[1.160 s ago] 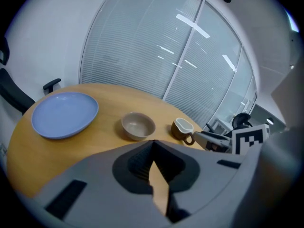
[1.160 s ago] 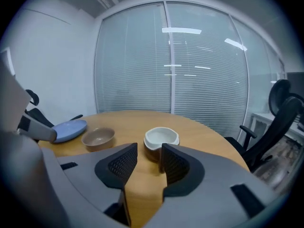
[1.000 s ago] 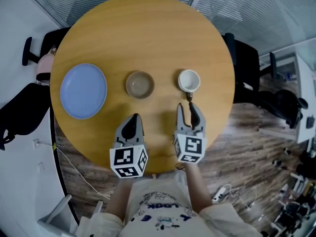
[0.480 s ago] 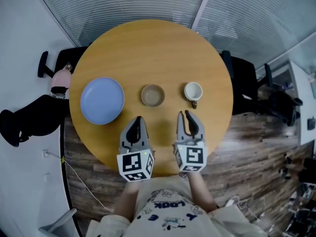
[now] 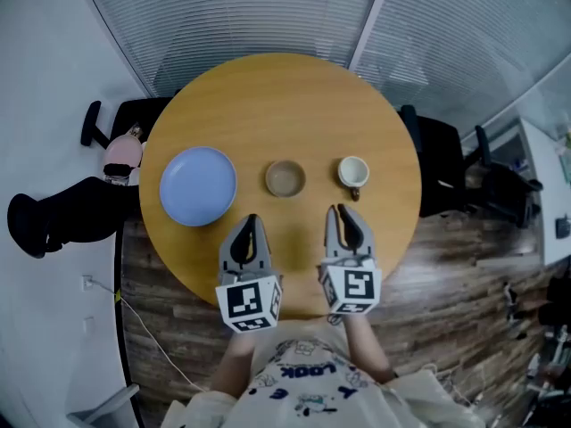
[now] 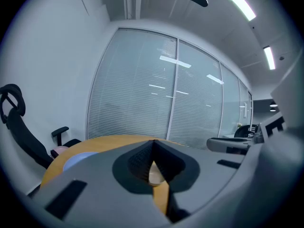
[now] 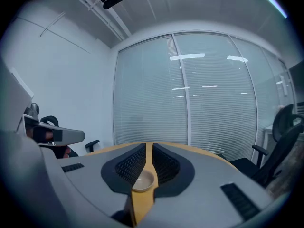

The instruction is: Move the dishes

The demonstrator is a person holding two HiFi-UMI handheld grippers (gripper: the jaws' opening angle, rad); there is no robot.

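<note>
Claws are held side by side above the near edge of the round wooden table (image 5: 285, 96), the left claw (image 5: 251, 223) beside the right claw (image 5: 343, 217), with both pointed away from the person toward the dishes. In the left gripper view the left jaws are seen closed, their tips meeting, and nothing is clamped between them; only a small opening is left lower down, through which a pale dish on the table can be glimpsed. In the right gripper view the right jaws are seen slightly apart, with a narrow slit kept between them and nothing gripped; a shallow tan dish, which seems to be the bowl (image 5: 285, 178), is framed low in that slit, well beyond the jaws. Three dishes are set in a row across the middle of the table, apart from one another: a pale blue plate (image 5: 198, 185) to the left, the bowl in the middle, and a white cup (image 5: 353, 172) to the right, its handle turned toward the person. The cup stands just ahead of the right claw, and the bowl lies ahead of the space between the two claws. Neither claw is touching any dish. Black chairs (image 5: 446, 163) are placed around the table, and a wall of glass with blinds is seen behind it.
</note>
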